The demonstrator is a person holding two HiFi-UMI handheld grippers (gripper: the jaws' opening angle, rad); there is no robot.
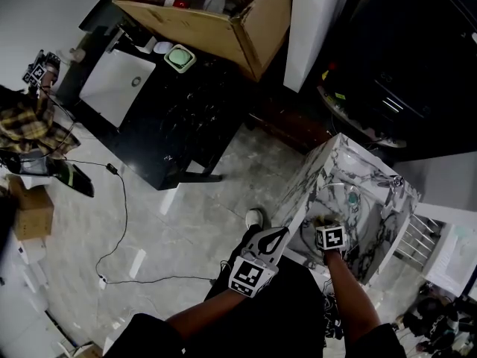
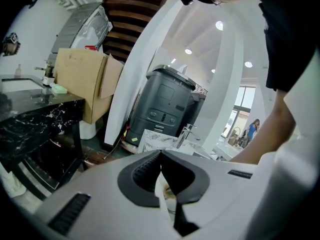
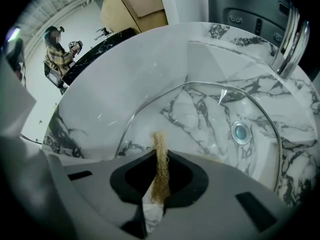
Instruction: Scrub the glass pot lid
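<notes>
The glass pot lid (image 3: 200, 114), clear with a thin metal rim, leans inside the white marble sink (image 3: 125, 59) above the drain (image 3: 240, 132). My right gripper (image 3: 160, 156) is shut on a tan fibrous scrubber (image 3: 161, 169) whose tip sticks out against the lid's near part. In the head view the right gripper (image 1: 326, 226) reaches into the sink (image 1: 373, 170). My left gripper (image 1: 285, 233) sits at the sink's left edge. Its jaws (image 2: 161, 154) are closed, with a thin pale edge between them that looks like the lid's rim.
A chrome faucet (image 3: 290, 34) stands at the back of the sink. A black marble counter (image 1: 164, 118) and an open cardboard box (image 1: 216, 13) lie to the left. A person in a plaid shirt (image 1: 26, 121) stands far left. A cable (image 1: 123, 215) crosses the floor.
</notes>
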